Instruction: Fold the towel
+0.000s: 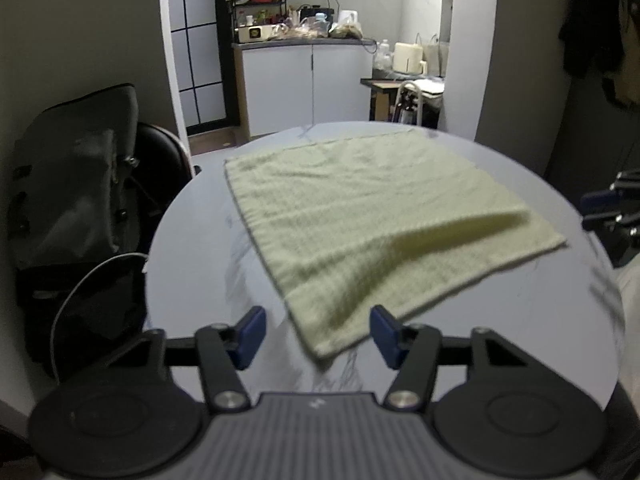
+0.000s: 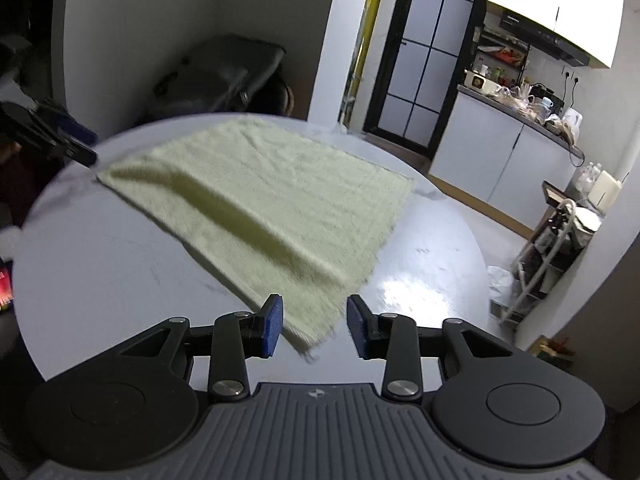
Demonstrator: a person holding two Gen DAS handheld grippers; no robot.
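Note:
A pale green towel (image 1: 360,216) lies spread on the round grey table (image 1: 200,240), with one raised ridge running across its near side. My left gripper (image 1: 318,334) is open, its blue pads on either side of the towel's near corner, just above it. In the right wrist view the same towel (image 2: 272,200) shows with the ridge running diagonally. My right gripper (image 2: 314,326) is open, its pads either side of another near corner of the towel. Each gripper shows faintly at the other view's edge: the right one (image 1: 612,208) and the left one (image 2: 60,140).
A black chair with a dark bag (image 1: 80,184) stands at the table's left. A kitchen counter with clutter (image 1: 304,36) is beyond the doorway. A white rack (image 2: 548,248) stands on the floor to the right of the table.

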